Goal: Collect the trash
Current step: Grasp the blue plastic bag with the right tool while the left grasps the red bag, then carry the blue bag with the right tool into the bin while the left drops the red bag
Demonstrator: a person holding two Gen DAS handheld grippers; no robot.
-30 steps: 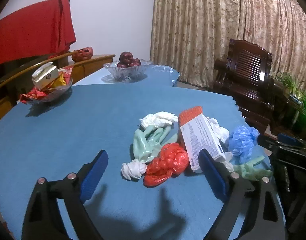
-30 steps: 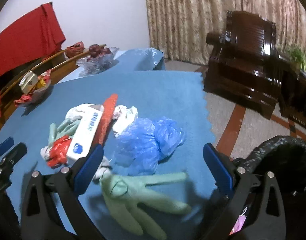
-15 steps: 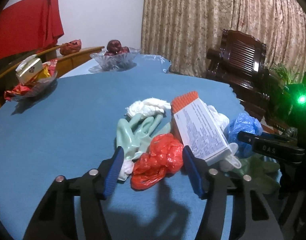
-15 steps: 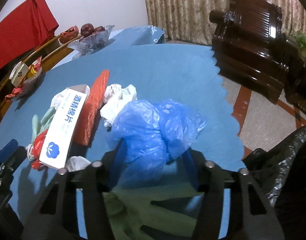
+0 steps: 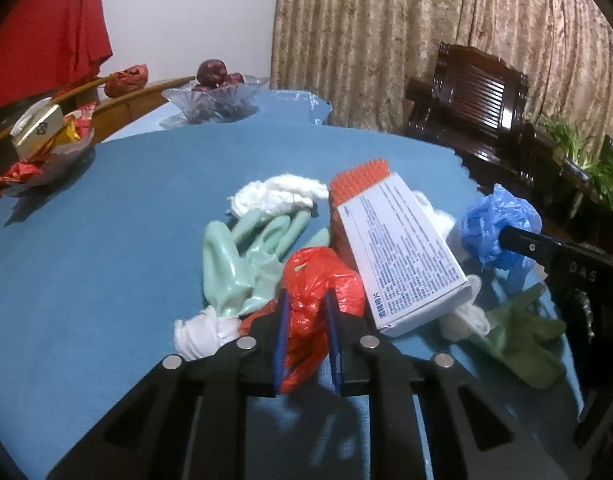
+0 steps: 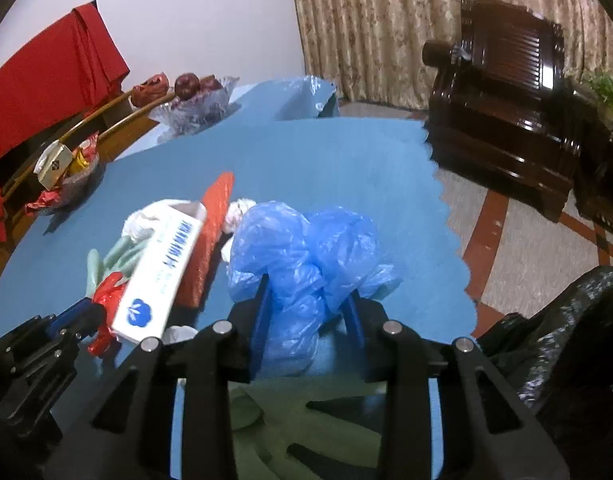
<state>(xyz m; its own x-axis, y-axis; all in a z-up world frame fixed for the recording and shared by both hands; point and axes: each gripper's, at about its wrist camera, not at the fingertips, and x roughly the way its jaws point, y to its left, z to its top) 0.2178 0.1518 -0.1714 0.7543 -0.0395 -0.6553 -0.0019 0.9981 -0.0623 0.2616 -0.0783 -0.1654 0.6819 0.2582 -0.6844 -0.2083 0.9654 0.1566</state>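
Observation:
A pile of trash lies on the blue tablecloth [image 5: 106,240]. My left gripper [image 5: 306,300] is closing, and its blue pads squeeze a crumpled red plastic bag [image 5: 318,276]. Beside it lie a mint glove [image 5: 242,256], white tissue wads [image 5: 278,196] and a white box [image 5: 398,252] on an orange pack [image 5: 358,176]. My right gripper [image 6: 308,292] is closing too, its pads pinching a puffy blue plastic bag [image 6: 302,240]. A green glove [image 6: 306,420] lies under the right gripper's fingers. The red bag [image 6: 110,292] shows in the right wrist view as well.
A black trash bag [image 6: 566,320] sits off the table's scalloped right edge [image 6: 446,216]. At the far side stand a glass fruit bowl [image 5: 214,96] and a snack dish [image 5: 46,140]. A dark wooden armchair [image 5: 478,96] stands by the curtain.
Both grippers went from wide open to closed around bags. The left one moved forward and down onto the red bag, and the right one closed on the blue bag.

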